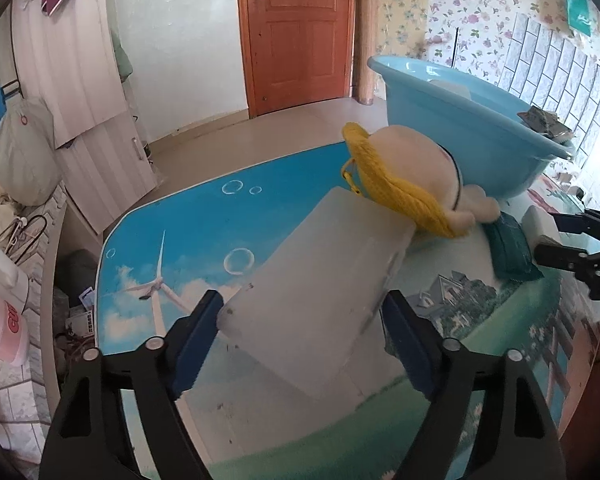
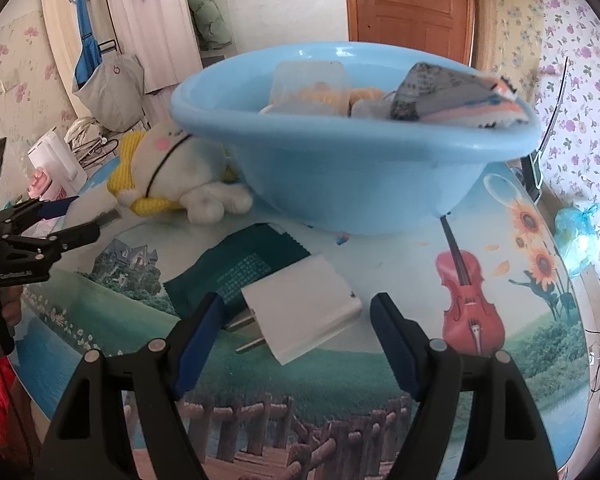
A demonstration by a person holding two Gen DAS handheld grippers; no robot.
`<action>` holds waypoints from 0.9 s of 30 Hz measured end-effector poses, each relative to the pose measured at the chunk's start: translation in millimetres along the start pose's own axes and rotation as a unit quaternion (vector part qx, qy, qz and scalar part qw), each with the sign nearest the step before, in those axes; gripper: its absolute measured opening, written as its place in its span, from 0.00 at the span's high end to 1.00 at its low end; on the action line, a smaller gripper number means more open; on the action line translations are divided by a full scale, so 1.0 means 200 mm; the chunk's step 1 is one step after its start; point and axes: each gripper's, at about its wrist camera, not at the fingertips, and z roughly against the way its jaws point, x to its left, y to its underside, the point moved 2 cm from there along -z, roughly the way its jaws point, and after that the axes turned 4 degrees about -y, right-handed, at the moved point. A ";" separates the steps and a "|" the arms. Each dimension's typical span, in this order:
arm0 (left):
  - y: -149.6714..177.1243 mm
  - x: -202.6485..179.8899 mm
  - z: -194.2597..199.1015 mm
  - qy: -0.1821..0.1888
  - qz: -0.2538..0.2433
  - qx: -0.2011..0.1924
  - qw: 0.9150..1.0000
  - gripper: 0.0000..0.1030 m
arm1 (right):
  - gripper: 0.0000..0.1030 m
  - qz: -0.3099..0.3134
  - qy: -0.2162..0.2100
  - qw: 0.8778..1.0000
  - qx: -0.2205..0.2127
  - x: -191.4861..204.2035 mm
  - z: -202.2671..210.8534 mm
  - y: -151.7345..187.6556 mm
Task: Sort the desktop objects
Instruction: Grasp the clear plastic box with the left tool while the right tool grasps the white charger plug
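A translucent white plastic box (image 1: 320,280) lies on the picture-printed table (image 1: 160,240). My left gripper (image 1: 304,300) is open and straddles the box's near end, its left pad touching a corner. A white plug charger (image 2: 300,304) rests partly on a dark green packet (image 2: 236,272). My right gripper (image 2: 296,320) stands open around the charger without squeezing it. A white plush toy in yellow knit (image 1: 412,168) lies against a light blue basin (image 2: 340,168). The basin holds a clear container, a crumpled packet and some orange items.
The basin (image 1: 460,120) takes up the table's far side. The left gripper (image 2: 84,210) and a hand (image 2: 4,300) show at the left edge. A pink cup (image 1: 4,328) stands off the table at left. A blue bag (image 2: 576,232) sits by the right rim.
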 end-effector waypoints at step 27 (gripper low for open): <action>0.27 -0.38 0.29 0.050 -0.032 0.012 0.998 0.36 | 0.38 -0.050 0.040 0.998 -0.020 -0.10 0.27 0.21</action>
